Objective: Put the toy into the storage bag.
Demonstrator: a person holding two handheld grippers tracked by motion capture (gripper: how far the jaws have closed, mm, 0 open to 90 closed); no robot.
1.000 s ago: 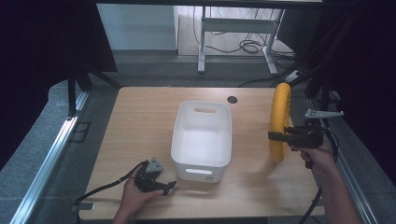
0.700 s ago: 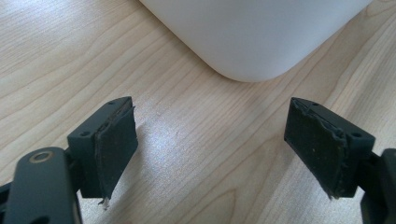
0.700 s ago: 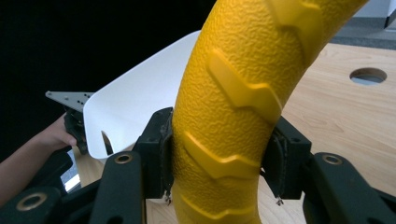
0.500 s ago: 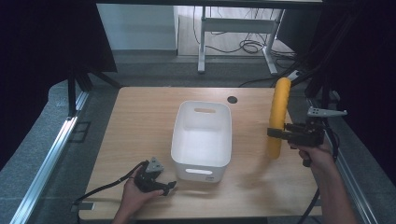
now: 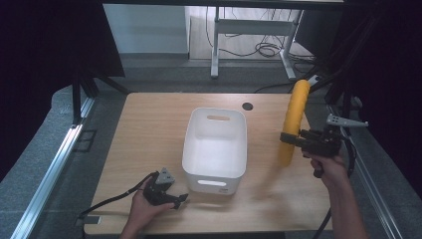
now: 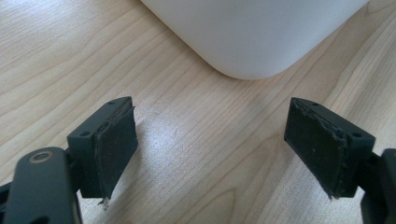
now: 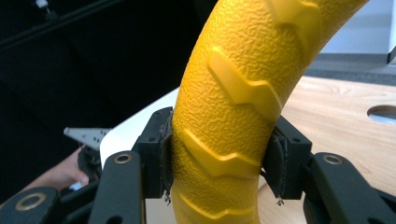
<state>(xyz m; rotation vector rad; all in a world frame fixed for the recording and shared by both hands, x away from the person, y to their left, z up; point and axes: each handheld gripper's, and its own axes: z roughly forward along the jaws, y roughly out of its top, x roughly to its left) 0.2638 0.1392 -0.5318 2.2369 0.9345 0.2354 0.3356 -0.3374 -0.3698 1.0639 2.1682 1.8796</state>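
The right gripper's [image 5: 293, 140] fingers [image 7: 156, 156] are clamped on the yellow banana toy [image 5: 293, 122], now tilted upright off the bench [image 5: 149, 129] beside the white bin [image 5: 215, 144], apparently ready to drop in; the left gripper [image 5: 171, 196] rests wide open, empty

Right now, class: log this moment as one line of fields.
right gripper: shut on yellow ridged tube, lifted | left gripper: open, resting on table | white bin: empty

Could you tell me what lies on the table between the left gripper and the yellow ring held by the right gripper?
In the high view, the white bin stands between the left gripper and the yellow ring; the rest is bare wood.
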